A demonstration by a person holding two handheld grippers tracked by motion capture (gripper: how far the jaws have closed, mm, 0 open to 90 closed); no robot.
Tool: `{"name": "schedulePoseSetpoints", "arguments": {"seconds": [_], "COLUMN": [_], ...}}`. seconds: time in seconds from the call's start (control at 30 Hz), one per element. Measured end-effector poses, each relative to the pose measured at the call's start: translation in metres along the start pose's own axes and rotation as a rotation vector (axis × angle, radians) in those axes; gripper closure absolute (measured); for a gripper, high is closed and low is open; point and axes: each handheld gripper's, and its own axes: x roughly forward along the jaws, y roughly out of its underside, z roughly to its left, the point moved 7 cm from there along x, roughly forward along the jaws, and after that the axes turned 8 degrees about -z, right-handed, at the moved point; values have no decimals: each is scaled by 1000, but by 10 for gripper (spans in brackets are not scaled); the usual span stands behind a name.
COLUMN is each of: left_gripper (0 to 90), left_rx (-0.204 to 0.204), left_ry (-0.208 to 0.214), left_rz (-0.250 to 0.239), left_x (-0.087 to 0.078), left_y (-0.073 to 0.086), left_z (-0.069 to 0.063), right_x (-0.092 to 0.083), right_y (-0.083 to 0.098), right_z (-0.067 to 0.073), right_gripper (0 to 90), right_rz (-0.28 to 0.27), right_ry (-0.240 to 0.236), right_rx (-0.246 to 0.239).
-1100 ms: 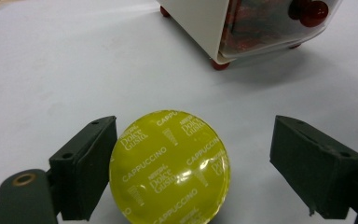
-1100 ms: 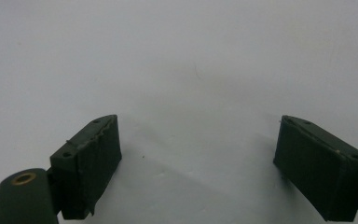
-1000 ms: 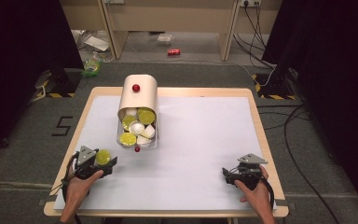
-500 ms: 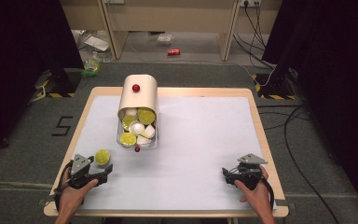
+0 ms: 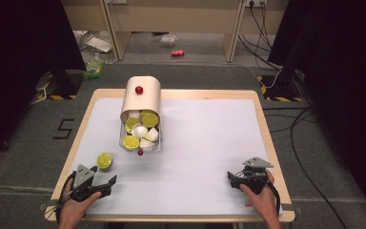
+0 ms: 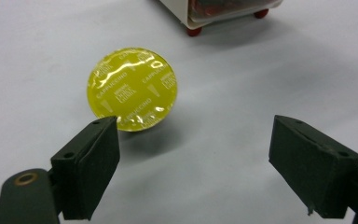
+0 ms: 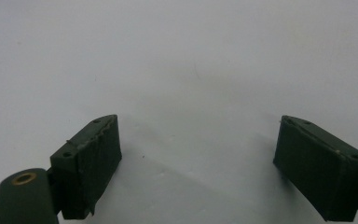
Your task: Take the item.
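A yellow foil-topped coffee capsule (image 5: pixel 104 160) (image 6: pixel 133 88) lies by itself on the white table (image 5: pixel 209 143), near the front left. Just behind it, toward the person, my left gripper (image 5: pixel 102 177) (image 6: pixel 193 135) is open with nothing between its jaws; the capsule sits just beyond its left fingertip. A cream rounded box (image 5: pixel 142 98) with a red knob (image 5: pixel 138 89) lies at the back left. Its clear drawer (image 5: pixel 140 136) (image 6: pixel 214 9) is pulled out and holds several yellow and white capsules. At the front right, my right gripper (image 5: pixel 231 179) (image 7: pixel 198 135) rests open over bare table.
The table has a wooden rim (image 5: pixel 262 124). On the floor beyond it lie a red can (image 5: pixel 177 53), a green bag (image 5: pixel 93 69) and cables (image 5: pixel 300 124) at the right. Dark screens stand on both sides.
My left gripper has drawn back toward the person and left the yellow capsule lying on the table, where before it sat between the jaws. The right gripper has not moved.
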Motion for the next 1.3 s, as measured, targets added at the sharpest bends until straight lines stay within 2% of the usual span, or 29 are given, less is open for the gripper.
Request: {"name": "schedulePoseSetpoints", "arguments": {"seconds": [0.3,0.57,0.73,1.3], "left_gripper": [160,160,156,155], "left_rx": [-6,-14,-29,-28], "left_ry": [7,-4,-7,-6], "left_rz": [44,83,66,59], "left_x": [-3,-4,-5,-5], "left_y": [10,21,23,24], "left_z": [-4,-3,-3,-3], "right_x": [0,0,0,0], "right_y": [0,0,0,0], "right_z": [0,0,0,0], "right_gripper": [149,149,149,149], "right_rz": [0,0,0,0], "right_ry": [0,0,0,0], "right_rx": [0,1,2,1]}}
